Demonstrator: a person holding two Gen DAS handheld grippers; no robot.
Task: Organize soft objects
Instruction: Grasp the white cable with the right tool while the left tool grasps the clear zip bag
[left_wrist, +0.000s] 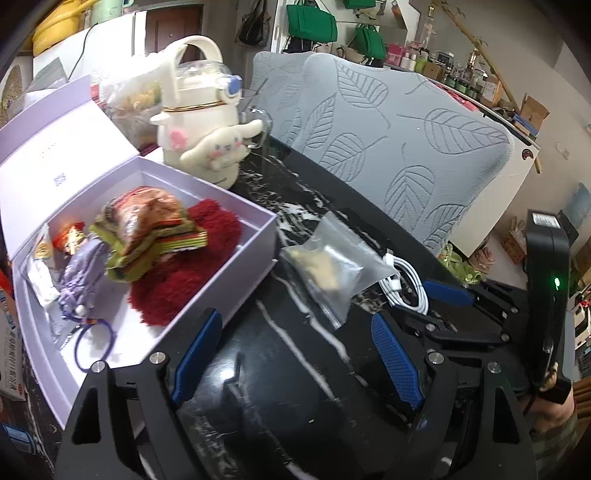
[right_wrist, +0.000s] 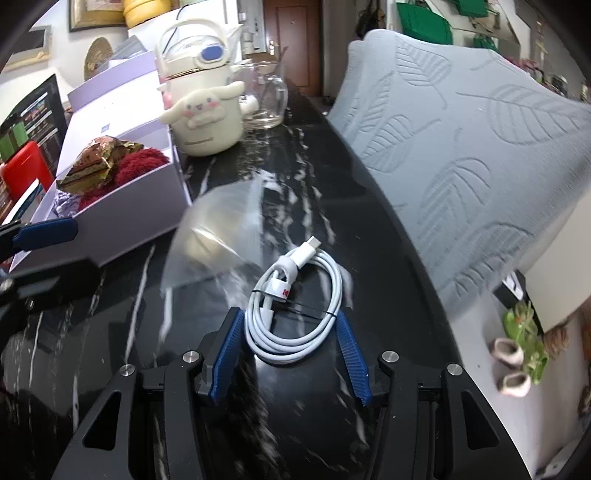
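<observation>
A coiled white cable (right_wrist: 295, 314) lies on the black marble table (right_wrist: 295, 177). My right gripper (right_wrist: 289, 314) straddles the coil, and both blue pads touch its sides. In the left wrist view the same cable (left_wrist: 406, 284) shows at the right gripper (left_wrist: 404, 306). A clear zip bag (left_wrist: 332, 266) with something beige inside lies just beyond it. The open lilac box (left_wrist: 255, 236) holds a red fluffy piece (left_wrist: 177, 291), a gold-wrapped layered item (left_wrist: 155, 229), a purple pouch (left_wrist: 81, 273) and a hair tie (left_wrist: 92, 343). My left gripper (left_wrist: 295, 325) hangs open over bare table beside the box.
A cream bottle with a plush dog (left_wrist: 199, 129) and a glass jug (right_wrist: 267, 99) stand behind the box. A grey leaf-patterned chair back (left_wrist: 388, 129) borders the table's far edge. A person's hand (left_wrist: 554, 406) holds the right gripper's handle. Clutter sits left of the box.
</observation>
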